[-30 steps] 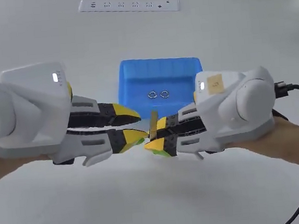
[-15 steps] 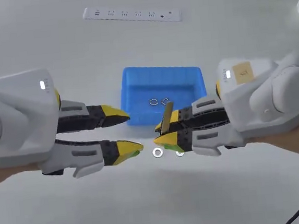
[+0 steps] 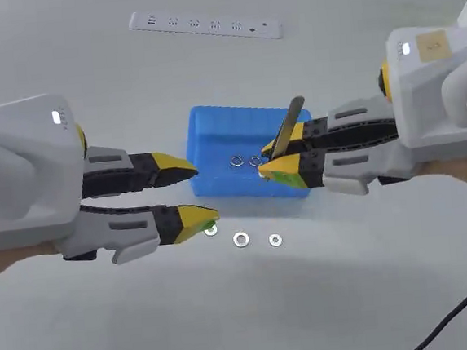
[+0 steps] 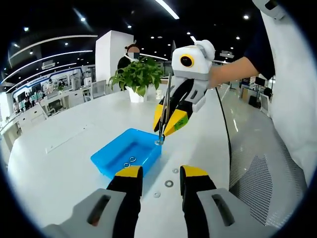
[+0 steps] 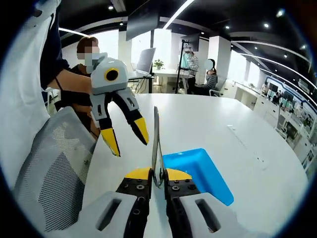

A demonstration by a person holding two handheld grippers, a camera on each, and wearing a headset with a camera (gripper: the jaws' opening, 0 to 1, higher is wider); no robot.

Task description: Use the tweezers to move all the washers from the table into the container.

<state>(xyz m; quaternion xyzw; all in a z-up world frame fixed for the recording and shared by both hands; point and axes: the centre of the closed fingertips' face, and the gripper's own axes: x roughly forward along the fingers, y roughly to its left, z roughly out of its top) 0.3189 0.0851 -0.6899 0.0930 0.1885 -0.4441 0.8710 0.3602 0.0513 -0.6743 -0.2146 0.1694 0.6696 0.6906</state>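
Right gripper: jaws pinching shut on the tweezers, hanging over the blue container.
Left gripper: jaws standing wide apart — gripping nothing, hovering beside the container's left side.
Stored washers: two lying side by side in the container.
Loose washers: three lying on the table — near the container's front wall.
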